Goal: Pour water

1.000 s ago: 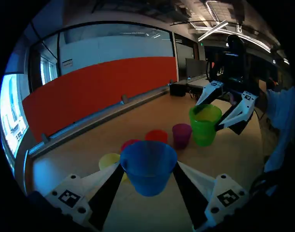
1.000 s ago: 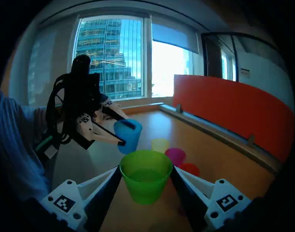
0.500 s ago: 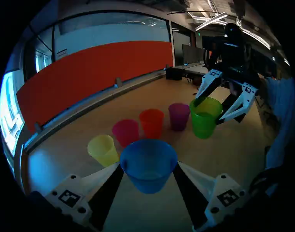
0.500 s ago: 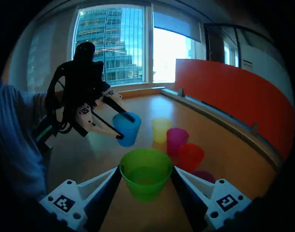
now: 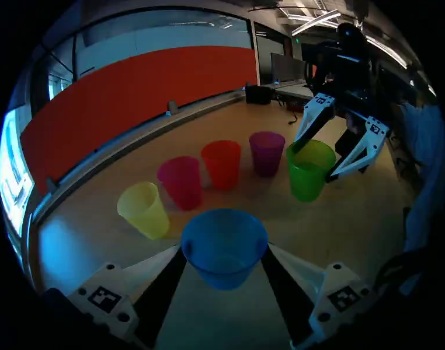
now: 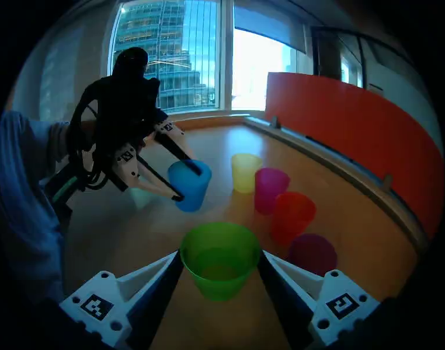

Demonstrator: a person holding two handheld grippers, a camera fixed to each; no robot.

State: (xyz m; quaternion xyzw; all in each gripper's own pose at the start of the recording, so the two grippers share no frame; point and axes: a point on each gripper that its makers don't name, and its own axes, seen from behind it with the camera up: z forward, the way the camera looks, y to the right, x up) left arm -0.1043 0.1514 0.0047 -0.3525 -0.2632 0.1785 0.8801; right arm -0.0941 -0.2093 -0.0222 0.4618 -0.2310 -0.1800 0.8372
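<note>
Left gripper point(image 5: 224, 252) is pinching blue cup point(image 5: 222, 275) at mid-wall. Right gripper point(image 6: 220, 258) is clamping green cup point(image 6: 219, 287), seemingly part-filled. Both are hanging over mid-table point(image 5: 345, 233), well off its edges. The plastic is looking light, flexible and slippery, so gripping below the rim seems safest.

- My left gripper point(image 5: 223, 251) view has swung down: the yellow cup point(image 5: 143, 209), pink cup point(image 5: 180, 181), red cup point(image 5: 222, 164) and purple cup point(image 5: 266, 152), half hidden behind the blue cup point(image 5: 224, 248) a second ago, now show whole.
- The right gripper point(image 6: 219, 256) view has dipped too, and the purple cup has slid in beside the green cup point(image 6: 219, 259).
- The blue cup has dropped nearer the table point(image 6: 351, 245).
</note>
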